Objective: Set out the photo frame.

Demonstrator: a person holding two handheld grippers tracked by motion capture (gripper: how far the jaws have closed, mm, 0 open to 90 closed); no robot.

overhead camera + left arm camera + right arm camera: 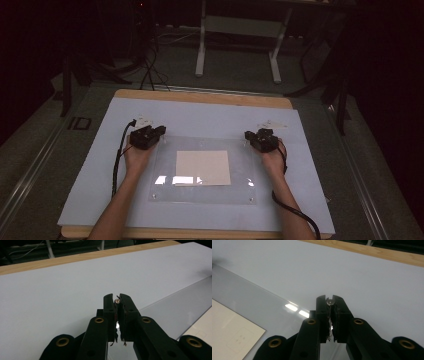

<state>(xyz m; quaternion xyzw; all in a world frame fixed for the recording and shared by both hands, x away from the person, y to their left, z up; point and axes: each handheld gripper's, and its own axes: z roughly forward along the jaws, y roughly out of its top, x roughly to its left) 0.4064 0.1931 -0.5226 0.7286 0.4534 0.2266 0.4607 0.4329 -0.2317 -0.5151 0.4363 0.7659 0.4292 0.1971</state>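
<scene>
A clear plastic plate (200, 192) lies on a white mat (200, 115), with a beige paper sheet (203, 167) at its middle. My left gripper (160, 131) is at the plate's far left corner. In the left gripper view its jaws (115, 297) are shut on a small metal screw (117, 300). My right gripper (248, 135) is at the far right corner. In the right gripper view its jaws (330, 298) are shut on a small round-headed screw (330, 301). The plate (249, 297) and paper (232, 327) lie to the left of those jaws.
The mat covers a wooden table whose far edge (200, 96) is bare. Small screws mark the plate's near corners (154, 196). Beyond the table stand a white frame (240, 30) and dark cables on the floor. A cable (117, 160) trails from each gripper along the forearms.
</scene>
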